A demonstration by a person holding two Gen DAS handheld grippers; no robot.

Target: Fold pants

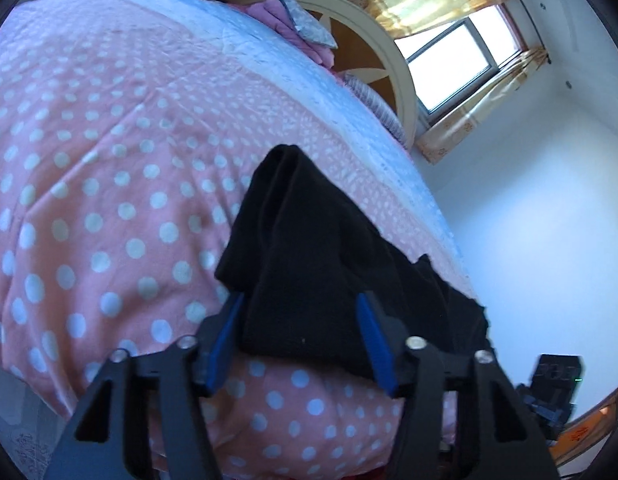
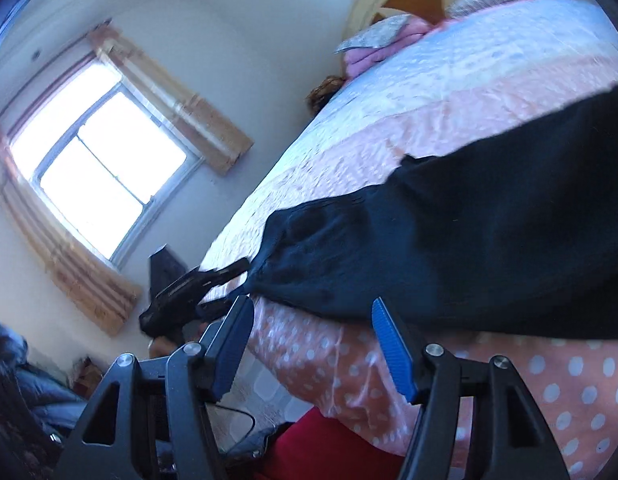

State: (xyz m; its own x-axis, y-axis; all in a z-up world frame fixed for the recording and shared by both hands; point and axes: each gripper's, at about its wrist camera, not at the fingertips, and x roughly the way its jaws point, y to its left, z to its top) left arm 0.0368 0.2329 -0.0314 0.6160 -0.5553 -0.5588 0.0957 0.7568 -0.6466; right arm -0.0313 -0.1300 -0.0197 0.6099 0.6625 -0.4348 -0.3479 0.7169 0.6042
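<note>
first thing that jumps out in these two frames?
The black pants, a dark heap near the edge of the pink polka-dot quilt. In the left wrist view they lie between the blue pads of the left gripper; the right gripper stands open just short of them. Behind, a bright window with yellow curtains.

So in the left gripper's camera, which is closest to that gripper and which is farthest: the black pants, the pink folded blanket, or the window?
1. The black pants: right between the fingers of the left gripper, on the polka-dot quilt.
2. The pink folded blanket: up at the head of the bed, by the headboard.
3. The window: farthest, on the wall behind the headboard, upper right.
</note>
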